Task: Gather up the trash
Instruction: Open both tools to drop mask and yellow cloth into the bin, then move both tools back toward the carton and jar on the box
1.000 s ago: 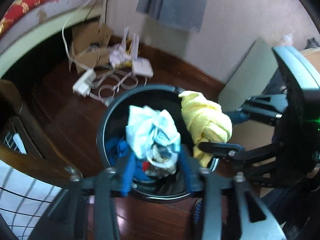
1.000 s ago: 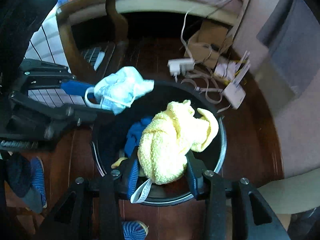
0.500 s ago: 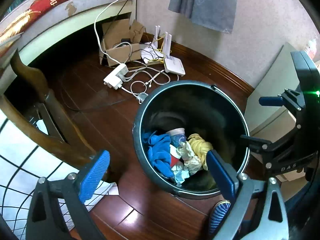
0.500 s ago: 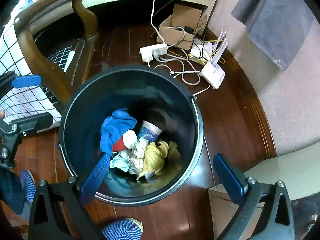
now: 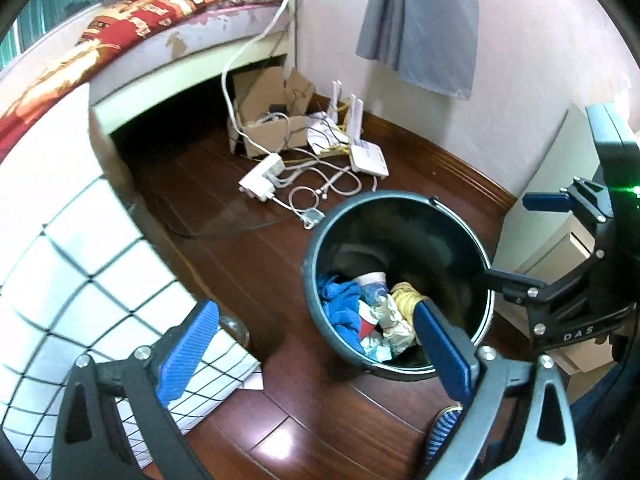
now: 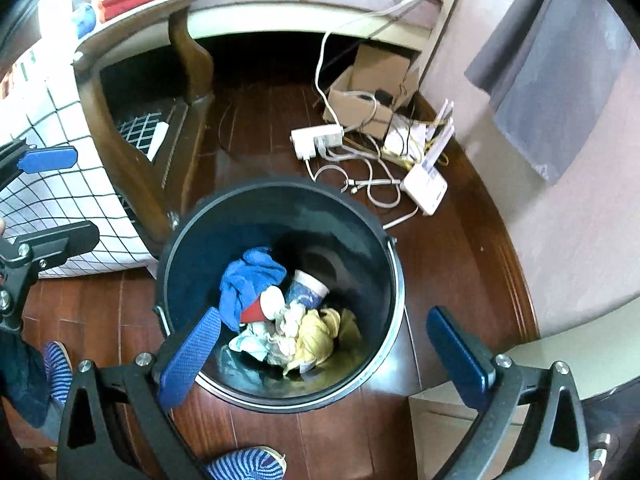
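A dark round bin (image 5: 400, 197) (image 6: 280, 186) stands on the wooden floor. Inside lie a yellow knitted cloth (image 6: 316, 336) (image 5: 405, 294), a crumpled white-and-blue bundle (image 6: 252, 342) (image 5: 372, 342), a blue cloth (image 6: 248, 280) (image 5: 340, 304) and a paper cup (image 6: 308, 292) (image 5: 374, 281). My left gripper (image 5: 316, 311) (image 6: 60, 200) hangs open above the bin's left side, with nothing between its pads. Over the bin's near side, my right gripper (image 6: 323, 316) (image 5: 520, 240) is wide open and empty.
Behind the bin lie a white power strip (image 5: 262, 178), loose cables, a router (image 6: 426, 190) and an open cardboard box (image 5: 272, 120). A wooden chair leg (image 6: 132, 176) and checked cloth (image 5: 60, 280) stand left, a pale cabinet (image 5: 556, 208) right. A striped slipper (image 6: 244, 466) is near the bin.
Both grippers opened. The white-and-blue bundle left the left gripper, the yellow cloth left the right one, and both now lie in the bin. Both grippers rose.
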Action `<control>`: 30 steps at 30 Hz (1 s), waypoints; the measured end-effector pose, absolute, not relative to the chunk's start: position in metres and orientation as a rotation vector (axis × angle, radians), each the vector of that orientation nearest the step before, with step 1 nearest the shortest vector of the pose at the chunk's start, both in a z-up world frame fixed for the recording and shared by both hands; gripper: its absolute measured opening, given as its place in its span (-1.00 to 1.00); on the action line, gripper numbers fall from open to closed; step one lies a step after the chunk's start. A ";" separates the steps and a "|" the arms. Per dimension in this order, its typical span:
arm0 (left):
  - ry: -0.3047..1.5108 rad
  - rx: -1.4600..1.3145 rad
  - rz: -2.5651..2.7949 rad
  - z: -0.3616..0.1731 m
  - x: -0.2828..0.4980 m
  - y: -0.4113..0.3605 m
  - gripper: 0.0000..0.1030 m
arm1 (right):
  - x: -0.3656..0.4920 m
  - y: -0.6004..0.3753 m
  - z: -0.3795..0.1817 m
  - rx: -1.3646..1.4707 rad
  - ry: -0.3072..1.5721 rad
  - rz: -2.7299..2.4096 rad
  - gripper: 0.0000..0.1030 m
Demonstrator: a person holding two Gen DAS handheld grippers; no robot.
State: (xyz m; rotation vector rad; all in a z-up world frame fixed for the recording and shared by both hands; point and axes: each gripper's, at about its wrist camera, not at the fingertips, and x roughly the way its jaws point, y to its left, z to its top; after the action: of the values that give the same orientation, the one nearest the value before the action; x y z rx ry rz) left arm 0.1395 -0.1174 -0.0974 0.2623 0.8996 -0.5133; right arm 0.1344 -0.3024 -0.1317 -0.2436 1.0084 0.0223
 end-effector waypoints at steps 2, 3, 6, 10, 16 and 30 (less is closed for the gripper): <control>0.880 0.256 -0.500 -0.089 0.136 -0.111 0.93 | 0.132 -0.298 -0.125 -0.254 0.991 0.024 1.00; 0.871 0.253 -0.495 -0.085 0.135 -0.109 0.95 | 0.130 -0.296 -0.121 -0.258 0.982 0.027 1.00; 0.839 0.245 -0.473 -0.074 0.131 -0.101 0.99 | 0.127 -0.289 -0.109 -0.265 0.954 0.035 1.00; 0.801 0.234 -0.444 -0.059 0.126 -0.087 0.99 | 0.124 -0.277 -0.092 -0.281 0.912 0.047 1.00; 0.762 0.205 -0.394 -0.044 0.126 -0.064 0.99 | 0.124 -0.252 -0.073 -0.319 0.857 0.080 1.00; 0.705 0.115 -0.231 -0.028 0.127 0.004 0.99 | 0.142 -0.187 -0.046 -0.384 0.738 0.182 1.00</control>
State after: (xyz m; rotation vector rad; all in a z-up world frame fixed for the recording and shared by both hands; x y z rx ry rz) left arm 0.1267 0.0043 -0.0278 0.1154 0.7049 -0.2311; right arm 0.1422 -0.1871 -0.0459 -0.3835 0.7378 0.1820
